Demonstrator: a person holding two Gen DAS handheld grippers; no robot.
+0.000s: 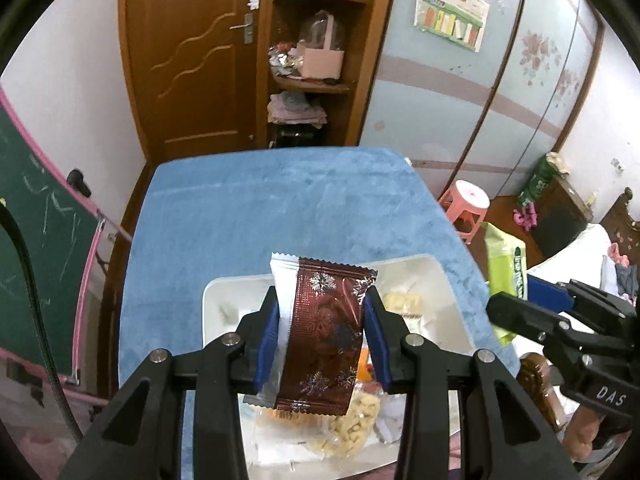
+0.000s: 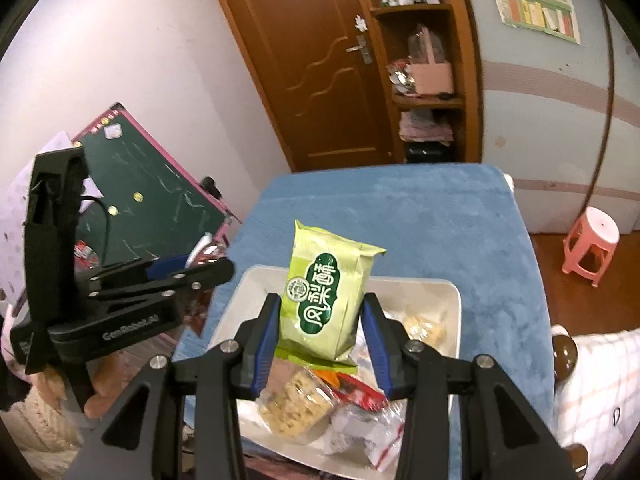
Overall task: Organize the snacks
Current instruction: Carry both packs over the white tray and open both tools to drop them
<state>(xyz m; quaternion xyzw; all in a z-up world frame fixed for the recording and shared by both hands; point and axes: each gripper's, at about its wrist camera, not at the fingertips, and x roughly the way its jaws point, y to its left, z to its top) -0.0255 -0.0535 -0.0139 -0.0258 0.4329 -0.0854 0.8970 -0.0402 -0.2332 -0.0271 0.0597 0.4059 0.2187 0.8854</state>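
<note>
My left gripper point(image 1: 325, 320) is shut on a brown snowflake-print snack packet point(image 1: 326, 340) and holds it above the white tray point(image 1: 214, 296). My right gripper point(image 2: 322, 324) is shut on a green snack packet point(image 2: 324, 300) and holds it above the same tray point(image 2: 448, 292). Several wrapped snacks lie in the tray, among them a clear bag of crackers point(image 2: 296, 408) and a red wrapper point(image 2: 362, 394). The right gripper with the green packet point(image 1: 506, 264) shows at the right of the left wrist view. The left gripper point(image 2: 192, 272) shows at the left of the right wrist view.
The tray sits at the near end of a table under a blue cloth point(image 1: 280, 208). A green chalkboard point(image 2: 160, 196) leans at the left. A pink stool point(image 2: 592, 244) stands on the floor at the right. A wooden door point(image 1: 192, 52) and shelves point(image 1: 316, 40) are behind.
</note>
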